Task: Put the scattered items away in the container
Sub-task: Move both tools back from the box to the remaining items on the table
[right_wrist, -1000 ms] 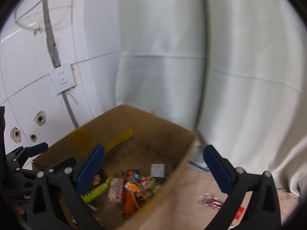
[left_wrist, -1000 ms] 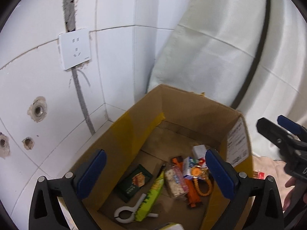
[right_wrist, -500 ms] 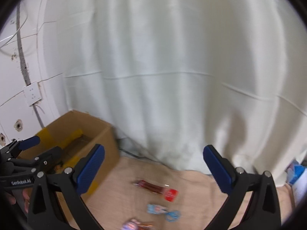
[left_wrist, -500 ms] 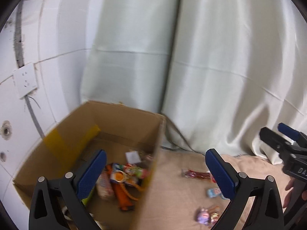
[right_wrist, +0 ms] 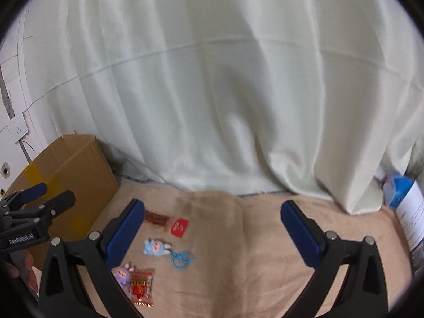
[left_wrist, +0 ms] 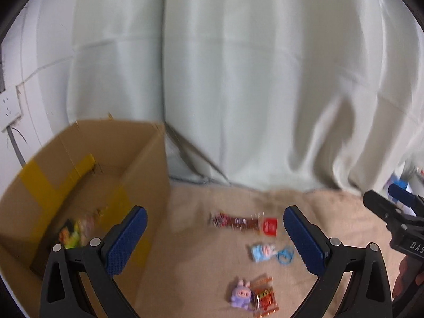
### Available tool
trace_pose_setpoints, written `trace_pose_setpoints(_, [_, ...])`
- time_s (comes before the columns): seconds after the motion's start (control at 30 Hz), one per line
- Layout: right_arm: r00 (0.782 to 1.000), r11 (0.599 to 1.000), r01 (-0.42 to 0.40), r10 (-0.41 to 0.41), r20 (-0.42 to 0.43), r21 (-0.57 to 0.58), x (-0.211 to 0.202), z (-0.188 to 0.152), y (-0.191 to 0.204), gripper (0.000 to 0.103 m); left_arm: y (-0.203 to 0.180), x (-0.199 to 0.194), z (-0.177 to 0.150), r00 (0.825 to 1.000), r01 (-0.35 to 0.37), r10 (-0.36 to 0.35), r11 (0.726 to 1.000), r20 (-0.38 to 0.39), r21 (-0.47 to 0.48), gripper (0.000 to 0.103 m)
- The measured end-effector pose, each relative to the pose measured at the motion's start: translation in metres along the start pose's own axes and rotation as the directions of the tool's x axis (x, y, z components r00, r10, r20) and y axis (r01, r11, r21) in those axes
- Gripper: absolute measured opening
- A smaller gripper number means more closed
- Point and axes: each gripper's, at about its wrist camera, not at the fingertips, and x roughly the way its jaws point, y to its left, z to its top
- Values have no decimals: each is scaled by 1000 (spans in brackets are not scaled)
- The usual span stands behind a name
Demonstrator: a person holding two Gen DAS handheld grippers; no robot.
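Four items remain on the tan cloth (right_wrist: pixel 265 265) beside the cardboard box (left_wrist: pixel 148 164): snack stick (left_wrist: pixel 242 222), blue keychain (right_wrist: pixel 159 247), purple figure (left_wrist: pixel 239 294), orange packet (right_wrist: pixel 141 287). You have swung both grippers, left gripper (left_wrist: pixel 214 241) and right gripper (right_wrist: pixel 212 235), away from the box, fingers apart and empty; select the next pick.

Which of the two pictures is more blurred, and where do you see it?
Left wrist view: more blurred; the long red snack packet is smeared sideways and the brown cardboard box has soft edges. Right wrist view: sharper; the blue doll keychain stays readable. Both bend at the rim.
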Motion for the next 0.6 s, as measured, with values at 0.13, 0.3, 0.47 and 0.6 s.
trace_pose_setpoints(0.13, [999,1000,-13,14,-53,13,15,-24,-8,103,-10,17,-32,998,7,-4,999,-56,51,103])
trace_pose_setpoints(0.3, [998,1000,-16,15,-64,-11,18,-46,-1,103,-11,21,-69,999,7,-5,999,-46,53,103])
trace_pose_setpoints(0.47, [992,998,-54,55,-113,15,30,-68,1,103,-2,36,-93,995,13,-11,1000,-94,23,103])
trace_pose_setpoints(0.6, [989,997,-70,72,-130,14,34,-76,5,103,1,38,-104,994,16,-12,999,-107,37,103])
